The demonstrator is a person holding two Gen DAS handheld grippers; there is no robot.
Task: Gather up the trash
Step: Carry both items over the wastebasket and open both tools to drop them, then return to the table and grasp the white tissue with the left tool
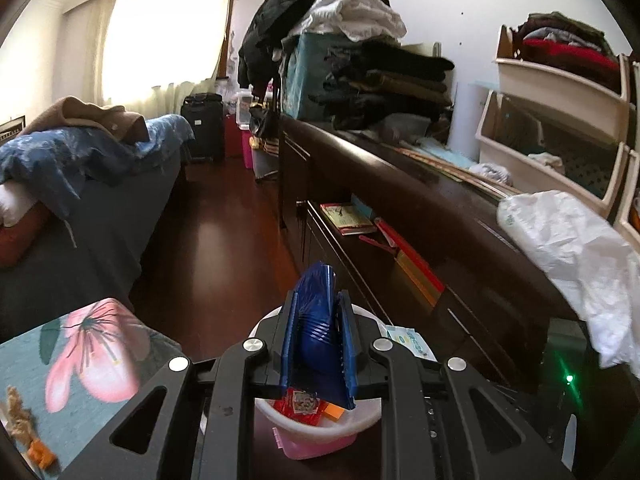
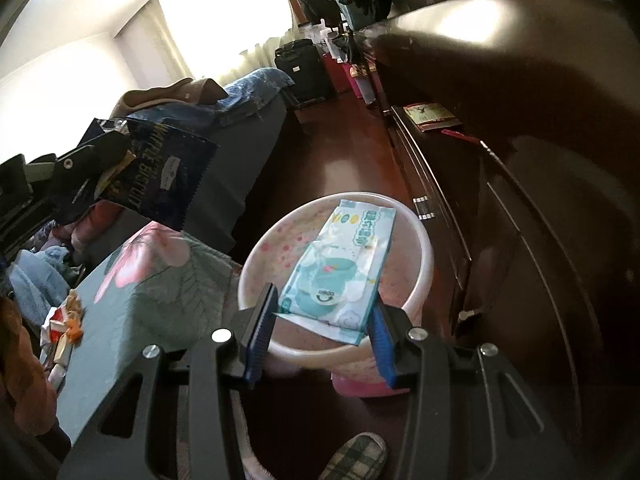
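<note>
Over the bin (image 2: 424, 248): left gripper (image 1: 318, 344) fingers clamp a wrapper (image 1: 316, 320), right gripper (image 2: 324, 336) fingers clamp a wipes pack (image 2: 340, 264); scraps (image 2: 60, 332) remain on the surface (image 2: 160, 300).

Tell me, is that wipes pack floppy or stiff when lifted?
Probably soft: the wipes pack looks like thin printed film, held at one end by the right gripper over the bin. It sags little, so likely light. The glossy film could be slippery.

Home bedroom: bed (image 1: 80, 184) with bedding, curtained window (image 1: 160, 36), dresser (image 1: 400, 184) stacked with folded clothes (image 1: 384, 80), suitcase (image 1: 202, 124).
</note>
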